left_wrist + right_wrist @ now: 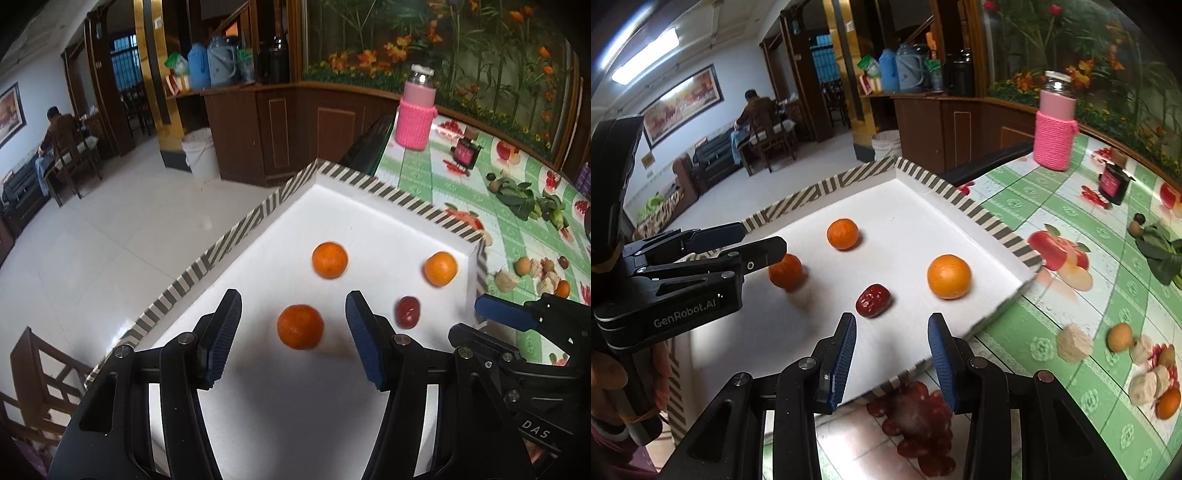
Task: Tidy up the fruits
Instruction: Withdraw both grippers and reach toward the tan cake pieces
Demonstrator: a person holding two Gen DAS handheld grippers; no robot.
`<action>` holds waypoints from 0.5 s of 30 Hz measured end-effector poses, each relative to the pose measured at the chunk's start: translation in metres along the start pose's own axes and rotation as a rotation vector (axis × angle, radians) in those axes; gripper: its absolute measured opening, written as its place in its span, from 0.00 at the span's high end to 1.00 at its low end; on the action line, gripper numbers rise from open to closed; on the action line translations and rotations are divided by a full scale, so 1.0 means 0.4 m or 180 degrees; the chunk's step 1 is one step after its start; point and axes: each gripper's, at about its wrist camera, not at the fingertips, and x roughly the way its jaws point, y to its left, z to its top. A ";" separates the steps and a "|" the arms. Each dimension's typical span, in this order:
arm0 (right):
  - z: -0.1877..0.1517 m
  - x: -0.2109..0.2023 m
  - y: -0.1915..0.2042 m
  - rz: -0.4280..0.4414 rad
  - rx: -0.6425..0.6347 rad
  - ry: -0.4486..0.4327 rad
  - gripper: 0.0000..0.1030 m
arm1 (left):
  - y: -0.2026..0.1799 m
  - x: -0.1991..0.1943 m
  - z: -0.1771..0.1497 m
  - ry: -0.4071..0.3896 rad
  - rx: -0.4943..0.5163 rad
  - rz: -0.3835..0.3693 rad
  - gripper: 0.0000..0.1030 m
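Tray (354, 236): collects three oranges and one red date (407, 312).
Left gripper (293, 339): wide, empty, around nearest orange (300, 326), perhaps just above it.
Right gripper (892, 356): wide, empty, over the tray edge.

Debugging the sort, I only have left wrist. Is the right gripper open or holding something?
Observer: Open. The right gripper has nothing between its pads.
Operator: Where is it pointed?
Observer: Over the near edge of the tray, with the red date just ahead of its left finger.
Operator: Any loose fruit under it?
Observer: None that I can see, only what looks like a grape print on the tablecloth.
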 end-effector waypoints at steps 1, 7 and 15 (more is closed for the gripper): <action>-0.003 -0.010 -0.002 -0.0001 0.0018 -0.0023 0.62 | -0.002 -0.006 0.000 -0.0022 0.0001 -0.0008 0.43; -0.030 -0.053 -0.024 -0.0059 0.0105 -0.0090 0.62 | -0.021 -0.030 -0.001 -0.0087 0.0004 -0.0082 0.43; -0.096 -0.141 -0.103 -0.0239 0.0289 -0.0188 0.62 | -0.092 -0.066 -0.008 -0.0121 0.0095 -0.0279 0.43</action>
